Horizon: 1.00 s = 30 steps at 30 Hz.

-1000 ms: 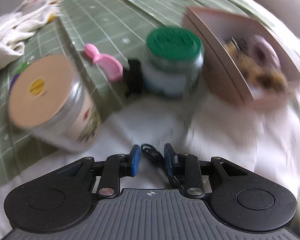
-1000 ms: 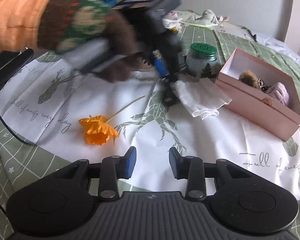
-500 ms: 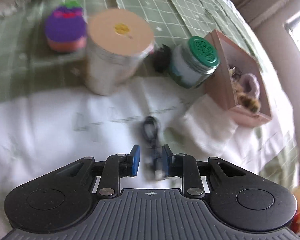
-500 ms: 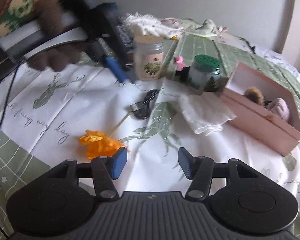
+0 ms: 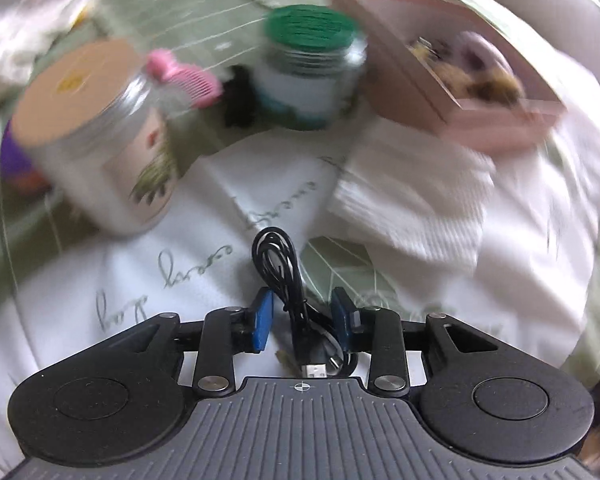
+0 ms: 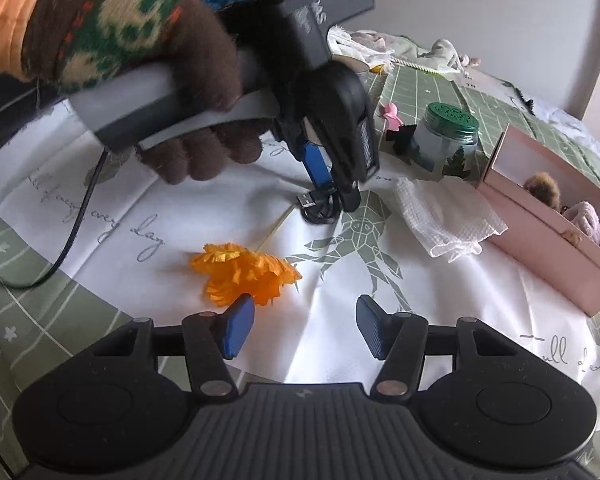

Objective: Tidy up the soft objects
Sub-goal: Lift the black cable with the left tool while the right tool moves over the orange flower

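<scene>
A coiled black USB cable (image 5: 284, 276) lies on the white printed cloth between the fingers of my left gripper (image 5: 302, 320), which is open around it; the cable also shows in the right wrist view (image 6: 320, 204) under the left gripper (image 6: 332, 184). An orange fabric flower (image 6: 244, 272) lies just ahead of my right gripper (image 6: 304, 330), which is open and empty. A white folded cloth (image 6: 444, 216) lies beside a pink open box (image 6: 548, 232) holding a brown furry item (image 6: 542, 192) and a pink soft item (image 6: 586, 218).
A green-lidded jar (image 6: 448, 140), a tan-lidded jar (image 5: 96, 136), a pink comb (image 5: 188, 80) and a small black object (image 5: 238, 100) stand behind the cable. A purple toy (image 5: 12, 156) sits at the far left. Crumpled fabrics (image 6: 384, 44) lie at the back.
My left gripper dropped down over the black cable, its fingers now on either side of it. My right gripper opened wider and moved closer to the orange flower.
</scene>
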### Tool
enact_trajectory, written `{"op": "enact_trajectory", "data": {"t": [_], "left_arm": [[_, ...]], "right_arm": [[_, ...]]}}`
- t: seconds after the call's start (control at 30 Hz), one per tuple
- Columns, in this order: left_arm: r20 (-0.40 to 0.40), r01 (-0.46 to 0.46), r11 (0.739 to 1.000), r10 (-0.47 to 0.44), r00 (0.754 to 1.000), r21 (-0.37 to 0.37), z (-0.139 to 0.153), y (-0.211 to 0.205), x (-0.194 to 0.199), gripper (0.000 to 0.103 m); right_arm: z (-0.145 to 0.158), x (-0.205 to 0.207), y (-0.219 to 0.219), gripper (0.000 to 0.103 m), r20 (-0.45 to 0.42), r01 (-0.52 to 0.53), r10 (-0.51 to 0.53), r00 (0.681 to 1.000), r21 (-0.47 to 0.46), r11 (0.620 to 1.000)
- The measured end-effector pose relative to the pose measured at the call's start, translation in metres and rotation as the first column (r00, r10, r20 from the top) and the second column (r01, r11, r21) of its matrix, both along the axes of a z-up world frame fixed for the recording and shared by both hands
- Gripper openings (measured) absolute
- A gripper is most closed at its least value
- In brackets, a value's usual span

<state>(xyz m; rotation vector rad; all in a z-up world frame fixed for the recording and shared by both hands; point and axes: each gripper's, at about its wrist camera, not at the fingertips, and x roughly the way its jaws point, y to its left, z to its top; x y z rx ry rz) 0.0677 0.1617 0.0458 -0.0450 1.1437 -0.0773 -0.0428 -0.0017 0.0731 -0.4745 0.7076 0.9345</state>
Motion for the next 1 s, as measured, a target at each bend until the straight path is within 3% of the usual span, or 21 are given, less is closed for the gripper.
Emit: {"op": "enact_trajectory", "data": {"t": [0.1, 0.23, 0.33, 0.43, 0.57, 0.77, 0.87, 0.93, 1.0], "left_arm": [[-0.032, -0.011, 0.999, 0.01, 0.999, -0.039, 0.003, 0.004, -0.004, 0.023], [-0.074, -0.028, 0.992, 0.019, 0.997, -0.123, 0.016, 0.03, -0.012, 0.016], [-0.016, 0.005, 0.996, -0.007, 1.0, -0.094, 0.037, 0.047, -0.024, 0.015], [-0.002, 0.005, 0.994, -0.006, 1.0, -0.109, 0.052, 0.065, -0.036, 0.015], [-0.042, 0.034, 0.992, -0.039, 0.998, -0.123, 0.042, 0.079, -0.05, 0.014], [-0.084, -0.132, 0.97, 0.117, 0.99, -0.206, 0.001, 0.099, -0.054, 0.02], [-0.031, -0.207, 0.95, 0.206, 0.978, -0.235, 0.002, 0.109, -0.047, 0.023], [-0.02, -0.279, 0.925, 0.284, 0.959, -0.258, 0.005, 0.115, -0.039, 0.023], [-0.051, -0.39, 0.868, 0.394, 0.918, -0.307, 0.004, 0.127, -0.033, 0.023]], "right_arm": [[0.002, -0.002, 0.0, 0.056, 0.012, -0.009, 0.009, 1.0, 0.007, 1.0], [0.004, -0.003, 0.004, 0.056, 0.008, -0.036, 0.036, 0.999, 0.007, 0.999], [0.01, -0.004, 0.012, 0.056, -0.003, -0.078, 0.078, 0.997, 0.022, 0.997], [0.018, -0.006, 0.022, 0.057, -0.003, -0.117, 0.118, 0.993, 0.048, 0.992], [0.014, -0.007, 0.042, 0.062, -0.004, -0.145, 0.145, 0.989, 0.025, 0.989], [-0.007, -0.004, 0.053, 0.062, -0.051, -0.121, 0.119, 0.992, -0.057, 0.991], [-0.006, -0.006, 0.048, 0.062, -0.021, -0.117, 0.116, 0.993, -0.056, 0.992], [-0.008, -0.005, 0.045, 0.062, -0.038, -0.103, 0.101, 0.994, -0.05, 0.993], [-0.009, -0.002, 0.043, 0.062, -0.063, -0.091, 0.088, 0.994, -0.044, 0.995]]}}
